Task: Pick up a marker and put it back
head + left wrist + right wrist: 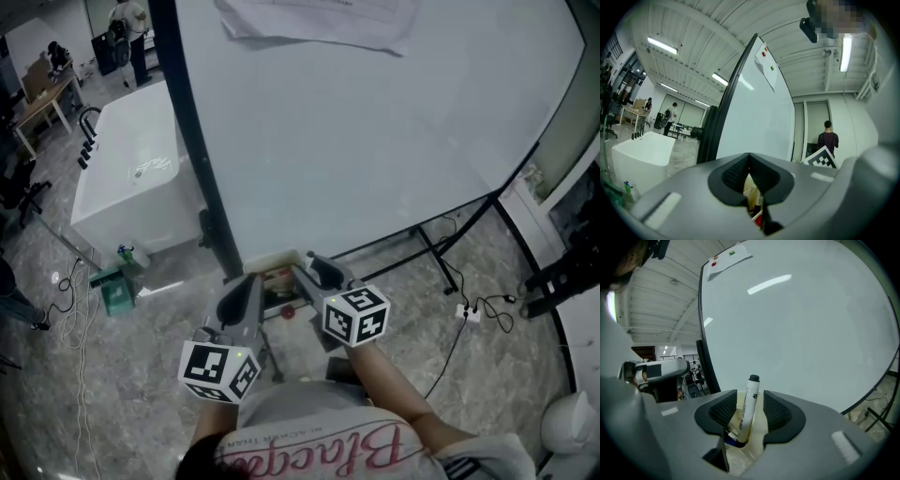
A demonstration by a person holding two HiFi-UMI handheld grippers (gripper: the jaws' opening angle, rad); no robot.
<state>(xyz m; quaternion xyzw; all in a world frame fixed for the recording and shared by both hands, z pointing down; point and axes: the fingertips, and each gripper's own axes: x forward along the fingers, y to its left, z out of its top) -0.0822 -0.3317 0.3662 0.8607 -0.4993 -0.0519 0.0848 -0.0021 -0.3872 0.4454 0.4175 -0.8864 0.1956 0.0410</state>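
Note:
A white marker (pixel 746 416) with a black cap stands tilted in a cream holder (pixel 760 430) at the foot of the whiteboard (pixel 801 324). My right gripper (pixel 750 394) is open around it, with a gap between each pad and the barrel. A blue-capped pen (pixel 733 439) lies lower in the holder. In the head view the right gripper (pixel 314 267) reaches over the holder (pixel 275 262), and the marker is hidden there. My left gripper (pixel 246 283) hangs just left of it, its pads (pixel 740 168) meeting with nothing between them.
The whiteboard (pixel 375 122) leans on a black-framed stand, with a paper sheet (pixel 319 19) at its top. A white counter (pixel 131 169) stands to the left. Cables and a power strip (pixel 469 312) lie on the floor at right. A person (pixel 828 138) stands far off.

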